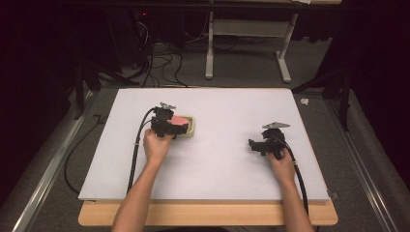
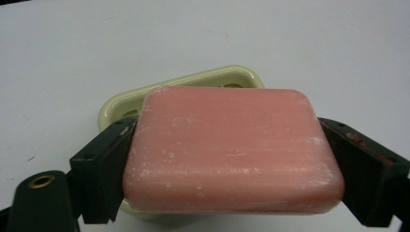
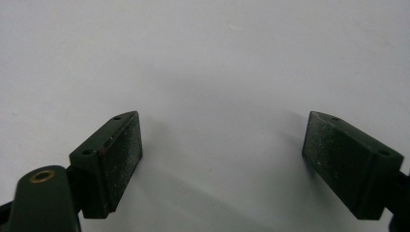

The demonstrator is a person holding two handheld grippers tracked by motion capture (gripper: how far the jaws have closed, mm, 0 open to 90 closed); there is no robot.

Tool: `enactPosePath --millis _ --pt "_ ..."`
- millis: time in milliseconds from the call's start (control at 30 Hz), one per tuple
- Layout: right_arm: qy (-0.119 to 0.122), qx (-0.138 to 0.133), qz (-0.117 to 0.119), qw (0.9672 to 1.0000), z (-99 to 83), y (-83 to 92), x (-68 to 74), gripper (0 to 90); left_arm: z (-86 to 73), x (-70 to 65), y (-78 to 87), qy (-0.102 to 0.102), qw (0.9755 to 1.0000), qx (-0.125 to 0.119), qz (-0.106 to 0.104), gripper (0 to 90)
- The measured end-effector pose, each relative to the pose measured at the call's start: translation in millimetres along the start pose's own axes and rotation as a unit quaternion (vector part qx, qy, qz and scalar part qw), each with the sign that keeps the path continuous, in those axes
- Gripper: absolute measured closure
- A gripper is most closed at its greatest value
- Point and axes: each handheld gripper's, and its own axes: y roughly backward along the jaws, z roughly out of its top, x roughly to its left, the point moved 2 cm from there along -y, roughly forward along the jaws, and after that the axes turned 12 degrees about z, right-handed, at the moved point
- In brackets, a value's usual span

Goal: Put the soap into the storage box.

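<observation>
A pink bar of soap [image 2: 232, 147] is clamped between the two black jaws of my left gripper [image 2: 227, 164], one jaw pressing on each short side. The soap hangs just over a pale green soap dish [image 2: 193, 84], which sits on the white table. In the high view the left gripper [image 1: 170, 126] is at the dish [image 1: 192, 126] with the soap [image 1: 181, 120] showing pink beside it. My right gripper [image 1: 254, 145] rests low over the bare table at the right, and its jaws stand wide apart with nothing between them [image 3: 222, 154].
The white tabletop [image 1: 217, 159] lies on a wooden board whose front edge shows near the person. Black cables trail from both grippers off the table. Beyond the far edge are a grey floor, loose cables and a white table frame [image 1: 246, 43].
</observation>
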Motion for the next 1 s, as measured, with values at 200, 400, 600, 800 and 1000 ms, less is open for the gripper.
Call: enactPosePath --millis 200,400,600,800,1000 --pt "0.0 0.0 0.0 1.0 0.0 0.0 0.0 14.9 0.2 -0.8 -9.5 0.006 0.9999 0.012 0.003 14.0" --pt "-0.001 0.0 0.0 1.0 0.0 0.0 0.1 14.9 -1.2 -3.2 -17.1 0.01 0.9998 0.019 0.002 14.0" --pt "-0.001 0.0 0.0 1.0 0.0 0.0 0.1 14.9 -2.0 -3.5 -21.0 0.012 0.9997 0.023 0.002 13.9" --pt "0.0 0.0 0.0 1.0 0.0 0.0 0.1 14.9 -2.9 -2.4 -24.3 0.013 0.9995 0.028 0.007 13.9" --pt "0.002 0.0 -0.001 1.0 0.0 -0.1 -0.1 14.9 -2.9 -1.5 -26.8 0.019 0.9994 0.029 0.006 13.9"
